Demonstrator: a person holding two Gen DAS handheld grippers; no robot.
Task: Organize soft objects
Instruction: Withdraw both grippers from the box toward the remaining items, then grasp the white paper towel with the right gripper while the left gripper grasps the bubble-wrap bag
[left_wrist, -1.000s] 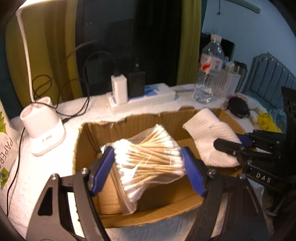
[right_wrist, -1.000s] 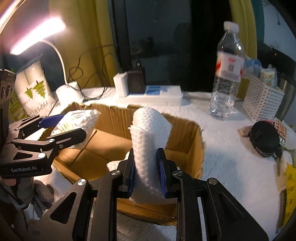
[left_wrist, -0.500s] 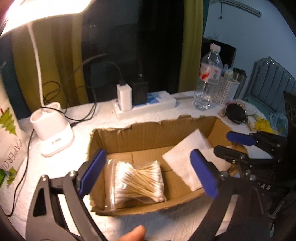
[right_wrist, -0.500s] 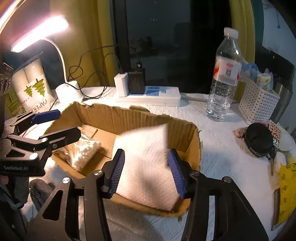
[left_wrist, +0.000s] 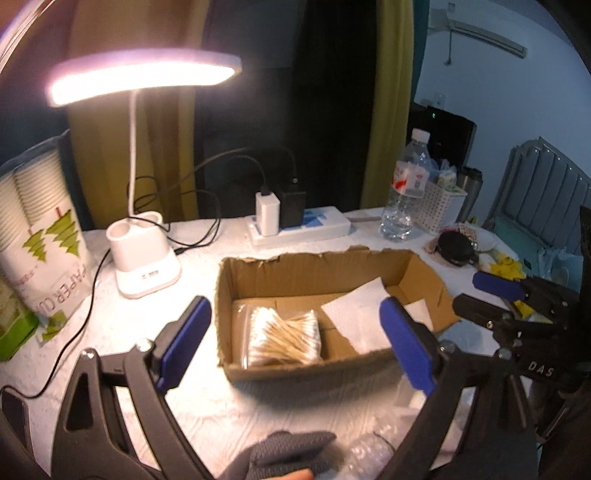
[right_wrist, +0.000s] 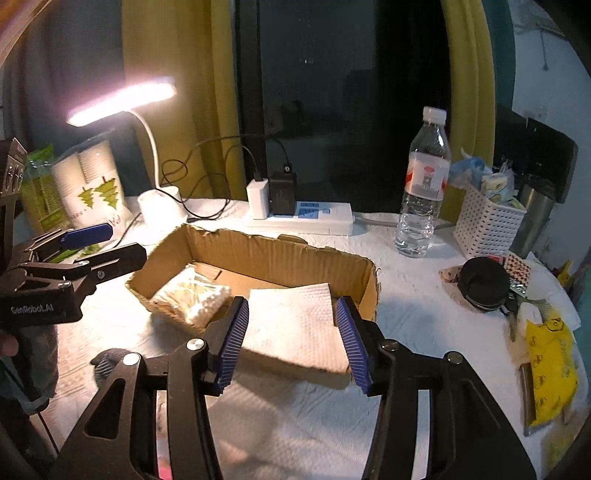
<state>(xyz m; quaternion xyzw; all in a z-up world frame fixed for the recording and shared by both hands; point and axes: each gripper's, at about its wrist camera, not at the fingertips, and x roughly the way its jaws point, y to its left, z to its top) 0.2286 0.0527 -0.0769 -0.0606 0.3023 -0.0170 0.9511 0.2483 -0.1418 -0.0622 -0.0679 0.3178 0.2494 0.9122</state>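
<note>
An open cardboard box (left_wrist: 314, 266) (right_wrist: 266, 258) stands on the white-covered table. A clear bag of cotton swabs (left_wrist: 282, 341) (right_wrist: 192, 299) lies in its left part. A folded white paper towel (left_wrist: 360, 321) (right_wrist: 295, 325) lies in its right part and drapes over the near wall. My left gripper (left_wrist: 295, 345) is open and empty, above and in front of the box. My right gripper (right_wrist: 293, 341) is open, its pads on either side of the towel without touching it. Each gripper shows in the other's view: the right (left_wrist: 491, 299), the left (right_wrist: 96, 243).
A lit desk lamp (left_wrist: 144, 258), a paper cup pack (left_wrist: 37, 236), a power strip with chargers (left_wrist: 295, 225), a water bottle (right_wrist: 421, 192), a white basket (right_wrist: 487, 221) and a black pouch (right_wrist: 480, 284) stand around the box. A grey cloth (left_wrist: 288, 456) lies at the near edge.
Both grippers opened and let go: the swab bag and the paper towel dropped into the box. Both grippers then pulled back and up from the box.
</note>
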